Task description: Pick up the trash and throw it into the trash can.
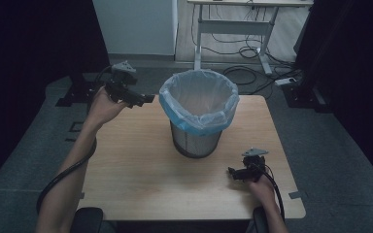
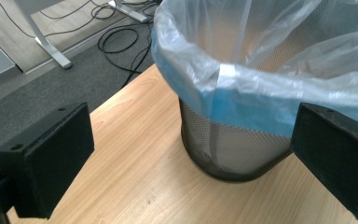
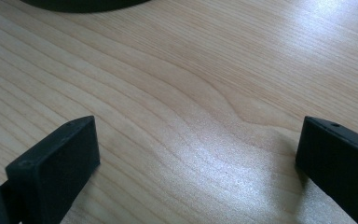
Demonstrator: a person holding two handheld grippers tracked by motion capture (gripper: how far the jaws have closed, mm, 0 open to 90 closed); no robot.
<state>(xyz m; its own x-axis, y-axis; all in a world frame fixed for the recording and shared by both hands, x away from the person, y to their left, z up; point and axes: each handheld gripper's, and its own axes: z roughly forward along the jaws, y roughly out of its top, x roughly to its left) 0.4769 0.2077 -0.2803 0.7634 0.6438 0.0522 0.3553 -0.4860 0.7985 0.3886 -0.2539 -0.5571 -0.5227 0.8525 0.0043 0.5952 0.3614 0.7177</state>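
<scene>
Left gripper point(image 1: 143, 99) hangs above the worktop's point(image 1: 141, 170) far left corner, at ten o'clock from the bin point(image 1: 198, 114), jaws spread wide and empty, aimed at the bag-lined point(image 2: 261, 84) mesh wall. Right gripper point(image 1: 233, 172) rests low at the worktop's near right, at five o'clock from the bin, jaws likewise apart over bare wood.

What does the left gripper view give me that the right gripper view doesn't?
Left gripper view: the mesh bin with its clear and blue bag folded over the rim, plus the floor cables and a desk leg beyond the table edge. Right gripper view: close wood grain, with a sliver of the bin's dark base at the top. Both: the wooden table and open black jaws holding nothing.
</scene>
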